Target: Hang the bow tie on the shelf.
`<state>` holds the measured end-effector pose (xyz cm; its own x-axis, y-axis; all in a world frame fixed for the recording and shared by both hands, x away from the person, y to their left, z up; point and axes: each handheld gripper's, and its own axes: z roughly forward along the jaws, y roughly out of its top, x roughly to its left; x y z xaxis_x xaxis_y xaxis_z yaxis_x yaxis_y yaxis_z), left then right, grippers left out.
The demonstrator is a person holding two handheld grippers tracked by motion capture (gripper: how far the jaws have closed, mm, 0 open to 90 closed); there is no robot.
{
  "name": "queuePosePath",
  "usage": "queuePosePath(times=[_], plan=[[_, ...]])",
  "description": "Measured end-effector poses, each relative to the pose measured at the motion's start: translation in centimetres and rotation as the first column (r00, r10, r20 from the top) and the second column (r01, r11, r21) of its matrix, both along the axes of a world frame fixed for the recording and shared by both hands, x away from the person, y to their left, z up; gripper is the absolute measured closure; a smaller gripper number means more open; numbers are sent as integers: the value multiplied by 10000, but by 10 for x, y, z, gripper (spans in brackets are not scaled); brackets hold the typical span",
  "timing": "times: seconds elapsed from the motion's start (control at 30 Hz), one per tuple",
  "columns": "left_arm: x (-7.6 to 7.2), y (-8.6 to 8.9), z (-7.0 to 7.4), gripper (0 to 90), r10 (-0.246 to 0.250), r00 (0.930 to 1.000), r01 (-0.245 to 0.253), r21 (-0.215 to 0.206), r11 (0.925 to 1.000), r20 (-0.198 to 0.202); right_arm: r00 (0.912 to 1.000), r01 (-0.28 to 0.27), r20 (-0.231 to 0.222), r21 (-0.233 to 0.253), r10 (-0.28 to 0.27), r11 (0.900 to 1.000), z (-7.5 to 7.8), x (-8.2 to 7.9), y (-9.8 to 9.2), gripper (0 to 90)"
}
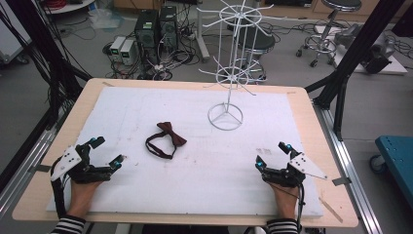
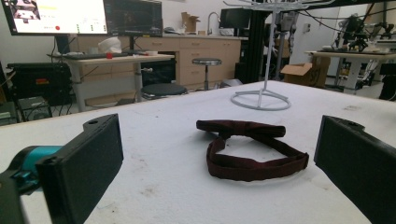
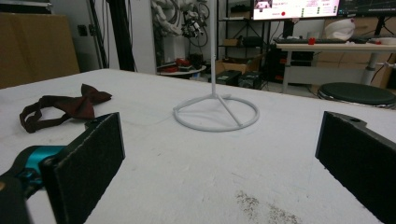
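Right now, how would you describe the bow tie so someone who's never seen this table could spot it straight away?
Start at the white foam mat covering the wooden table. Left of the white wire display stand, near the mat's middle, lies the bow tie. It is the only dark maroon fabric item there, its strap curled into a loop beside the bow.
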<state>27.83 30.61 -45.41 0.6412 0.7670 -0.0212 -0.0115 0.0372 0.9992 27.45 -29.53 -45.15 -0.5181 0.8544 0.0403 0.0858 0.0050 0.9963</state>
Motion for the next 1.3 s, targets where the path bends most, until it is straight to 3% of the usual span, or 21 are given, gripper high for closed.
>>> queuePosePath(times=[0.57, 0.7, 0.73, 0.87, 0.97, 1.1, 1.13, 1.3], plan=[[1, 3, 1, 17, 60, 9999, -63, -261, 9996, -133, 10000, 78, -19, 16, -78, 10000, 0, 0, 0, 6], [1, 5, 2, 17, 32, 10000, -33, -96, 9999, -53, 10000, 64, 3, 17, -64, 10000, 0, 0, 0, 6], [3, 7, 5, 17, -53, 9997, 51, -99, 9999, -220, 10000, 55, 2, 10, -55, 10000, 0, 0, 0, 6], [5, 8, 15, 17, -215, 9995, 213, -91, 9997, -219, 10000, 62, 1, 24, -62, 10000, 0, 0, 0, 6], [11, 8, 30, 17, -434, 9986, 440, 197, 9988, -312, 10000, 60, 0, 22, -60, 10000, 0, 0, 0, 6], [17, 7, 38, 17, -577, 9975, 593, 382, 9975, -415, 10000, 62, -2, 27, -62, 10000, 0, 0, 0, 6], [22, 6, 45, 17, -685, 9961, 730, 833, 9938, -547, 10000, 58, 1, 30, -58, 10000, 0, 0, 0, 6], [31, 1, 55, 17, -969, 9922, 1067, 1337, 9853, -782, 10000, 81, -21, 36, -81, 10000, 0, 0, 0, 6]])
